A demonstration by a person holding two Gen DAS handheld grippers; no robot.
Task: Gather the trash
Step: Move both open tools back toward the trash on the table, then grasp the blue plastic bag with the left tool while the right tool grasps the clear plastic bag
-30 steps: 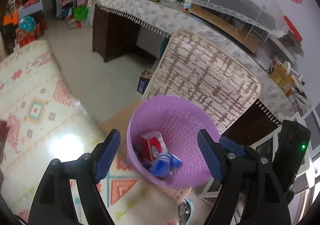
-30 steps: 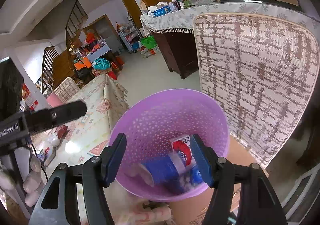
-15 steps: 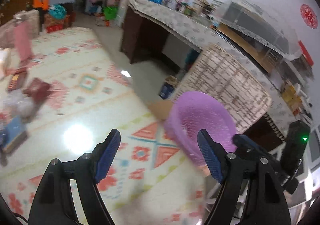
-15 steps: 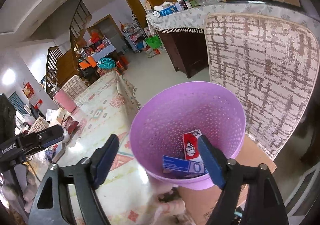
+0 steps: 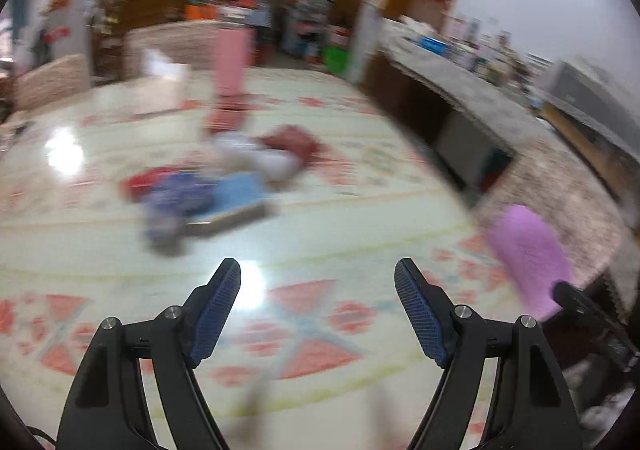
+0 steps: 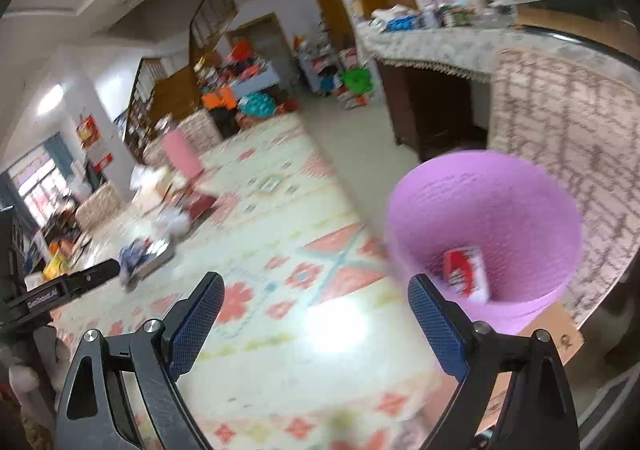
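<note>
A purple perforated trash basket (image 6: 484,238) stands beside the table's right edge with a red and white carton (image 6: 466,276) inside; the left wrist view shows the basket (image 5: 528,254) blurred at right. My right gripper (image 6: 316,286) hangs left of the basket over the patterned tablecloth (image 6: 280,250), its jaws opening with nothing between them. My left gripper (image 5: 318,274) is open and empty above the cloth. Ahead of it lies a blurred heap of trash (image 5: 208,189): blue and red wrappers, a white crumpled piece and a dark red item.
A pink container (image 5: 230,61) stands at the table's far end. A woven chair back (image 6: 568,137) rises behind the basket. A long sideboard (image 6: 440,45) with bottles and boxes runs along the right wall. A cardboard sheet (image 6: 556,330) lies under the basket.
Both grippers swung left, away from the basket and toward the trash heap. The right jaws widened, and the blue packet seen between them earlier now lies out of sight in the basket.
</note>
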